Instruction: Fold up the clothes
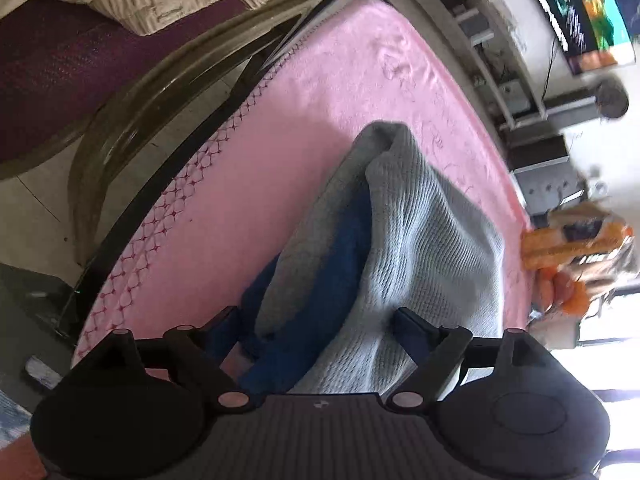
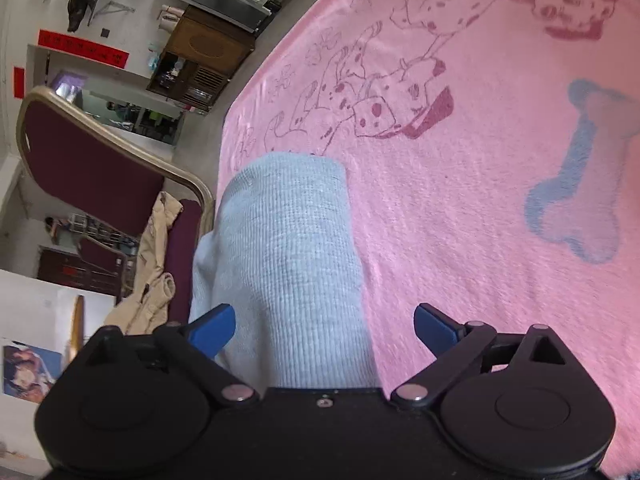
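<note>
No brand name or legible writing shows on either tool; a small pale mark on the left tool's (image 1: 316,322) housing is too small to read, and the red banners (image 2: 84,50) on a far wall at 10 o'clock in the right wrist view carry marks that cannot be made out. A light grey knitted garment (image 1: 404,248) with a dark blue inner layer (image 1: 352,248) lies bunched on a pink blanket (image 1: 320,92) covering the tabletop. In the left wrist view the garment runs from the tool toward 12 o'clock, its near end lying between the tool's fingers, which stand moderately apart with the cloth filling most of the gap; whether the pads press on it cannot be told. In the right wrist view the right tool (image 2: 325,326) stands wide, its blue fingertips (image 2: 212,330) well apart, and the same grey garment (image 2: 284,248) passes between them toward 12 o'clock as a folded roll, touching the finger at 9 o'clock and clear of the one at 3 o'clock. The blanket (image 2: 460,220) bears printed spotted dogs (image 2: 372,96) at 12 o'clock and a blue bone (image 2: 588,176) at 3 o'clock. A maroon chair (image 2: 88,160) with a beige garment (image 2: 152,280) draped on it stands at 9 o'clock, beside the tabletop.
</note>
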`<state>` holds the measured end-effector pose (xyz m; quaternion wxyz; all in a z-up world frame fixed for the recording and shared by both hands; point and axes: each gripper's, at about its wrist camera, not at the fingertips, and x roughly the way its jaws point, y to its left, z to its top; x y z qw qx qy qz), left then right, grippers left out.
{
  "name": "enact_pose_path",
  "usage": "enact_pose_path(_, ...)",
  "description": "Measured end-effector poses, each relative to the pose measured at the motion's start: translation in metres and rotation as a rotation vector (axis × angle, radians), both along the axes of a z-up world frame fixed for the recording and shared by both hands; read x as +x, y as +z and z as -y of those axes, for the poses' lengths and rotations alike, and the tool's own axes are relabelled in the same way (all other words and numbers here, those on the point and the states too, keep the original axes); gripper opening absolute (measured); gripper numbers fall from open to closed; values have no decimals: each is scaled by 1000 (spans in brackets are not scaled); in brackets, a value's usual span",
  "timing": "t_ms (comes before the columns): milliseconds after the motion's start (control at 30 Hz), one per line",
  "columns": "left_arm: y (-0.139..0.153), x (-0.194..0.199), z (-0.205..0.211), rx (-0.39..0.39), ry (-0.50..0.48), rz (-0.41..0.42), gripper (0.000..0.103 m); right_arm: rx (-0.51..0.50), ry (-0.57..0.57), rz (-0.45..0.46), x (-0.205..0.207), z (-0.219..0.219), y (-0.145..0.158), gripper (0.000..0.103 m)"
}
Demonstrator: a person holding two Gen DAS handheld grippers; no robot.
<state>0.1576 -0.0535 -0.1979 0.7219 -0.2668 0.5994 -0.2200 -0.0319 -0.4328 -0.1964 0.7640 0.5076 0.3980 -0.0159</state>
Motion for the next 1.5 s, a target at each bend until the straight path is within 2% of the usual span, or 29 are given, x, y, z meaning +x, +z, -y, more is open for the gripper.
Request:
enact_pose_path(67,-2,3,-2,-18,11,-15,84,47,3,17,6,4,-11,99)
enact_pose_path(200,-1,3,4,-3,-24,-9,93,146,10,46,17,9,-35,99)
enact_pose_path(300,-2,4,7,-12,-28,-8,99,213,43,100,22,9,-46,99)
enact_pose_path(400,-3,6,9,-23,-28,-9,99,210,107,127,28,2,-47,95)
enact_pose_path(500,-8,6,1,-125,18,-41,95,167,171,142,33,-7,-45,94)
enact_pose_path(567,-9,6,-2,-148,26,-51,91,156,185,152,32,-8,-44,95)
enact_pose_path(633,-9,6,3,-106,2,-41,87,169,183,161,30,-6,-45,94)
enact_pose_path(667,-8,5,8,-79,-18,-28,92,183,178,164,29,-4,-45,94)
enact_pose_path(733,-5,4,17,-26,-57,-1,94,204,167,165,27,-2,-46,94)
enact_pose_path(833,-5,4,23,-5,-66,16,98,204,156,158,27,-3,-45,94)
enact_pose_path(867,-5,4,22,-17,-66,18,97,200,152,155,26,-3,-45,94)
enact_pose_path(933,-4,4,22,-40,-70,21,89,200,137,148,26,-4,-45,94)
enact_pose_path(1000,-4,3,21,-40,-67,18,74,203,121,141,26,-4,-45,94)
enact_pose_path(1100,-3,3,12,-41,-43,20,60,210,91,121,22,-2,-46,91)
enact_pose_path(1167,1,1,12,-30,-45,43,56,214,57,70,21,-2,-49,69)
enact_pose_path(1200,4,-1,12,-21,-50,60,54,230,35,52,19,-1,-51,68)
enact_pose_path(1233,7,-3,12,-10,-55,79,53,241,17,35,18,-1,-53,62)
enact_pose_path(1367,16,-7,11,39,-57,123,52,216,-11,-11,20,-10,-42,54)
enact_pose_path(1433,18,-6,7,17,-49,116,52,239,-19,-35,22,-8,-43,52)
enact_pose_path(1500,19,-2,4,-52,-40,99,61,263,-27,-60,23,-6,-43,53)
